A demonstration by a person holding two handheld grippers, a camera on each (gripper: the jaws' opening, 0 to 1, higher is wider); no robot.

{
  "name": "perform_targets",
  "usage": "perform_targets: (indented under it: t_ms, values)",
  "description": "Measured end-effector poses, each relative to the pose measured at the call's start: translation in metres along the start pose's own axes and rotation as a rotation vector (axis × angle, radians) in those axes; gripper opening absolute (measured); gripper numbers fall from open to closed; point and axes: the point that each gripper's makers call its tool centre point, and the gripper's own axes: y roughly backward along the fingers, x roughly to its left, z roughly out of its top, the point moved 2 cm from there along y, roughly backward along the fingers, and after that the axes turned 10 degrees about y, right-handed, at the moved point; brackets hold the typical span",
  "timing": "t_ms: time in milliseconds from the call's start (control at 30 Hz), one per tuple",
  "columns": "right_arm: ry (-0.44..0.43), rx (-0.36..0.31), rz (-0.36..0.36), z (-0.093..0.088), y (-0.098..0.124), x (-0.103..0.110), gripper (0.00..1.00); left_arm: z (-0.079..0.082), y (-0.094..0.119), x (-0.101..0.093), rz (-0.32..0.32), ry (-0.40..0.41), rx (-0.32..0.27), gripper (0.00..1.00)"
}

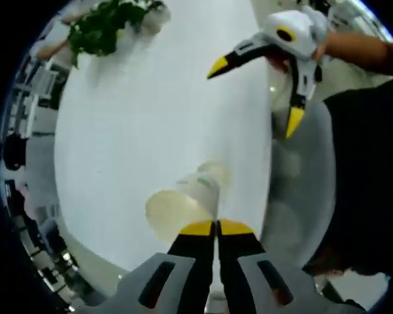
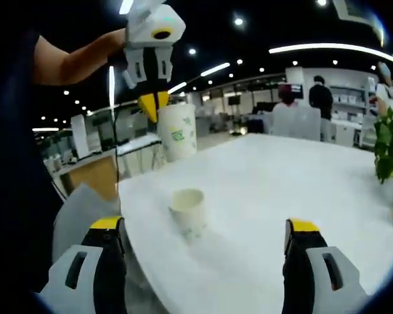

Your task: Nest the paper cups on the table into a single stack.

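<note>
My left gripper point(image 1: 216, 227) is shut on the rim of a white paper cup point(image 1: 177, 208) and holds it in the air above the white table point(image 1: 144, 118). In the right gripper view that gripper point(image 2: 154, 104) hangs at the upper left with the held cup point(image 2: 177, 132) upright, a green print on its side. A second paper cup point(image 2: 188, 210) stands upright on the table point(image 2: 295, 183), below and a little right of the held one; it shows as a blur point(image 1: 214, 171) just past the held cup. My right gripper point(image 2: 205, 227) is open and holds nothing, near the standing cup, and appears again point(image 1: 255, 93) at the upper right.
A green potted plant point(image 1: 108, 26) point(image 2: 390, 147) stands at the table's far end. A grey chair point(image 1: 301, 190) point(image 2: 78, 212) sits at the near table edge beside the person in dark clothes. People point(image 2: 321, 98) and office desks fill the background.
</note>
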Motion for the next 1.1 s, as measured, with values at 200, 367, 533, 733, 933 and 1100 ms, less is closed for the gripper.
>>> perform_targets:
  t_ms: [200, 367, 533, 733, 933, 1100]
  values:
    - [-0.007, -0.003, 0.004, 0.001, -0.001, 0.001, 1.0, 0.001, -0.014, 0.001, 0.015, 0.025, 0.012, 0.0]
    - [-0.012, -0.011, 0.001, 0.003, -0.002, 0.001, 1.0, 0.003, -0.024, -0.003, -0.008, 0.035, 0.019, 0.0]
    - [-0.027, -0.017, -0.007, 0.002, 0.0, 0.001, 1.0, 0.002, -0.034, -0.002, -0.014, 0.043, 0.023, 0.0]
    - [-0.039, -0.017, -0.012, 0.001, 0.001, 0.002, 1.0, -0.002, -0.05, -0.003, -0.024, 0.057, 0.048, 0.0]
    - [-0.045, -0.011, -0.016, 0.0, 0.0, 0.001, 0.99, -0.003, -0.063, -0.004, -0.039, 0.068, 0.056, 0.0]
    - [-0.047, -0.011, -0.016, 0.001, -0.001, 0.0, 0.98, -0.003, -0.072, -0.007, -0.054, 0.079, 0.057, 0.0]
